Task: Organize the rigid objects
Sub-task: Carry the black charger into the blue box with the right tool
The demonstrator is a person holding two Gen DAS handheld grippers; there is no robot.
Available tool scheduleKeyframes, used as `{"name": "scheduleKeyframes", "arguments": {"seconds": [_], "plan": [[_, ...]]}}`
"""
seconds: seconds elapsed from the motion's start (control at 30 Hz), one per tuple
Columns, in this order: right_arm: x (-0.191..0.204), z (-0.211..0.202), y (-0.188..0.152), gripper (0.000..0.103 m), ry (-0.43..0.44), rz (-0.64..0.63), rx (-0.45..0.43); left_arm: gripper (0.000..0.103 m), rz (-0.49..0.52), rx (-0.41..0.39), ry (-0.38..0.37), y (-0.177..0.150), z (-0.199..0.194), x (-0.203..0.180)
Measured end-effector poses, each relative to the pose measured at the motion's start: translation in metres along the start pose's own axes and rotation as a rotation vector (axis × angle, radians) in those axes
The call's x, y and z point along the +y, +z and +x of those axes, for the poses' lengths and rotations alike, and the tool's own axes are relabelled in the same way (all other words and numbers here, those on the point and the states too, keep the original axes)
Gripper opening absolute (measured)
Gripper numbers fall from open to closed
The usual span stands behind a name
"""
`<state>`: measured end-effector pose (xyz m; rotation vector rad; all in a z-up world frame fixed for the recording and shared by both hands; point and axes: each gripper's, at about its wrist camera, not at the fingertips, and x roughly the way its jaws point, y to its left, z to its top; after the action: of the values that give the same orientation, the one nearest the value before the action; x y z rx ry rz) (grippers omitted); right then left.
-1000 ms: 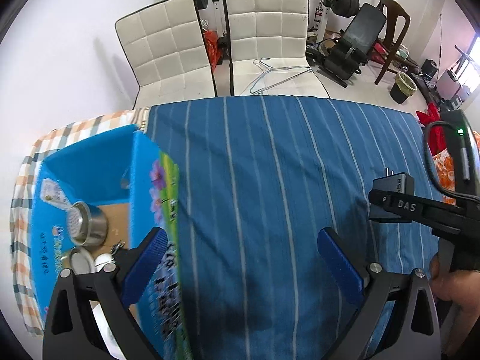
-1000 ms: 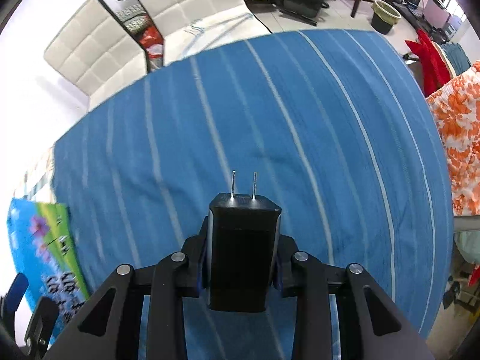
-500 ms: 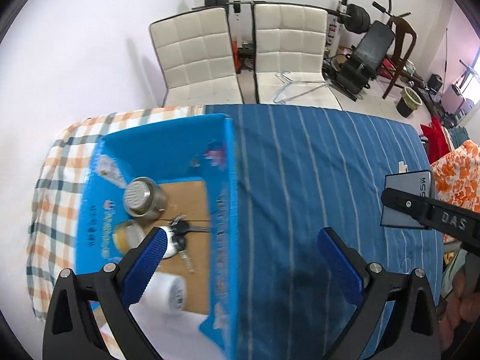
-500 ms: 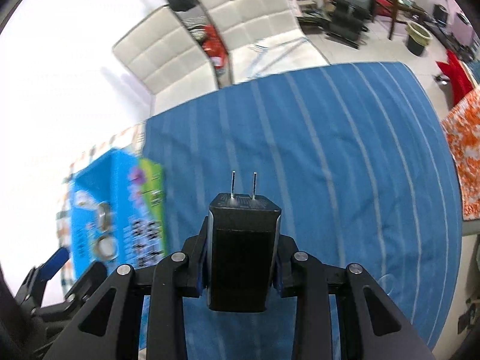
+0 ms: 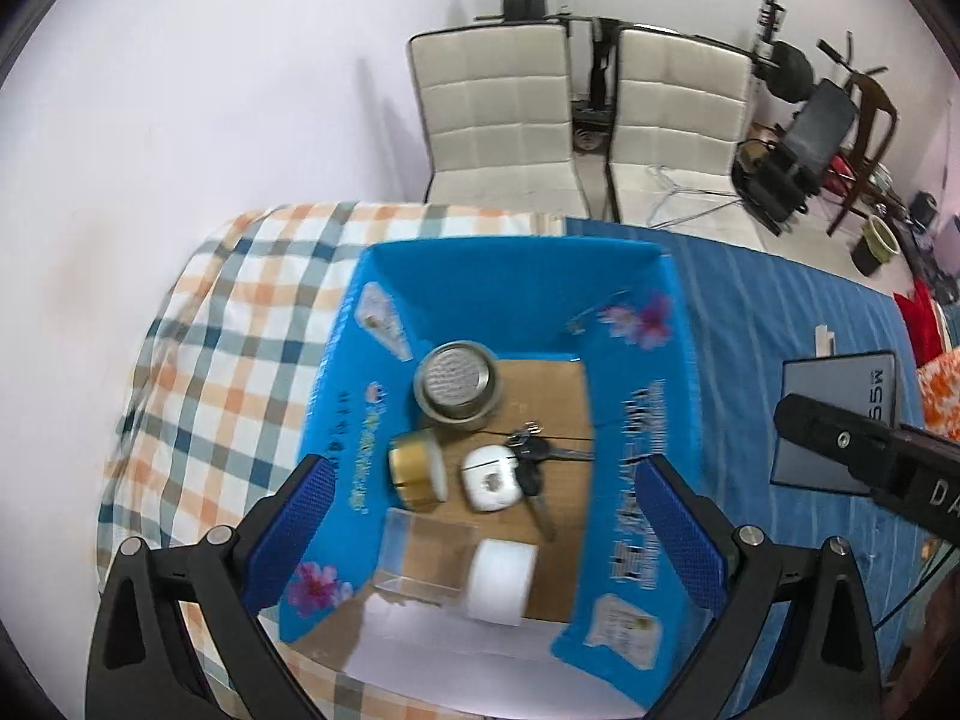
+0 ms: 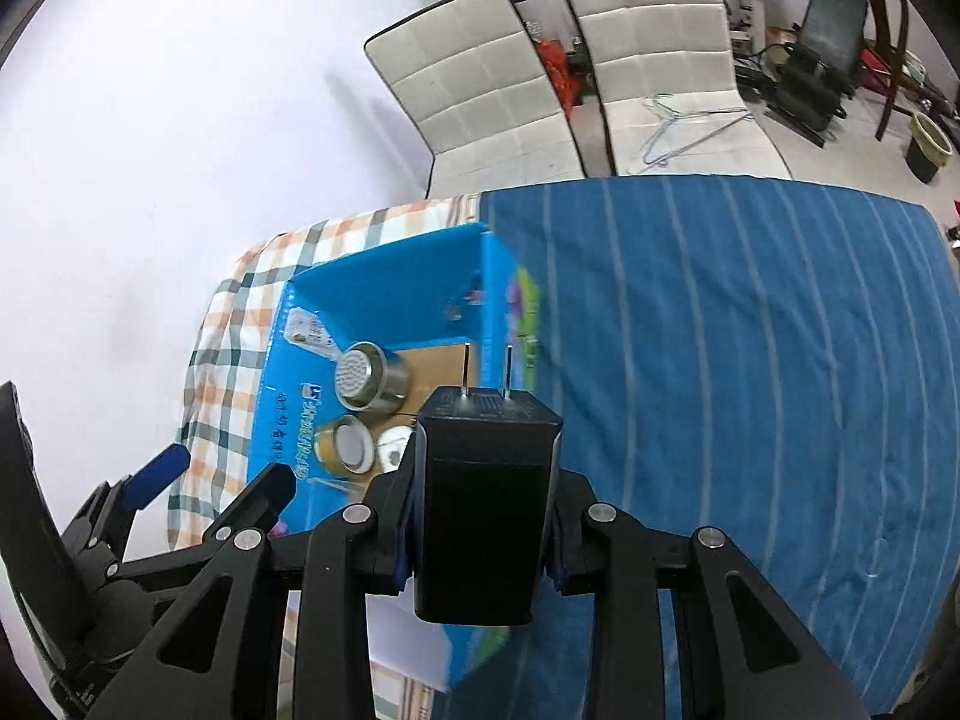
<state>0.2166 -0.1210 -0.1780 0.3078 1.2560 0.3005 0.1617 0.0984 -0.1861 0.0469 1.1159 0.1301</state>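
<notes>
Since the earlier frame the black charger [image 6: 483, 504] has been carried leftward, so the blue box [image 6: 384, 294] is now seen just past its prongs. It is clamped by its flat sides in the right gripper [image 6: 483, 516] (a rigid, fairly light block, judged slick-faced, best held mid-body). The left gripper [image 5: 480, 516] is spread wide, empty, over the box, where a metal cup [image 5: 456, 384] and keys [image 5: 531, 462] lie.
</notes>
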Motion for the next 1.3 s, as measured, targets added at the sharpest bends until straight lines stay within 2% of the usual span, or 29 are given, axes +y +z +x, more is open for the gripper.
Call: {"name": "scheduleKeyframes", "arguments": {"seconds": [0.3, 0.47, 0.83, 1.3], "plan": [[0.045, 0.066, 0.022, 0.035, -0.021, -0.031, 0.060, 0.103, -0.030, 0.088, -0.009, 0.004, 0.052, 0.043], [0.060, 0.106, 0.033, 0.035, -0.047, -0.058, 0.097, 0.103, -0.021, 0.122, -0.042, 0.012, 0.082, 0.057], [0.076, 0.200, 0.056, 0.034, -0.166, -0.115, 0.187, 0.103, 0.015, 0.159, -0.074, 0.025, 0.129, 0.057], [0.066, 0.260, 0.060, 0.035, -0.247, -0.112, 0.261, 0.103, 0.006, 0.174, -0.125, 0.025, 0.146, 0.053]]}}
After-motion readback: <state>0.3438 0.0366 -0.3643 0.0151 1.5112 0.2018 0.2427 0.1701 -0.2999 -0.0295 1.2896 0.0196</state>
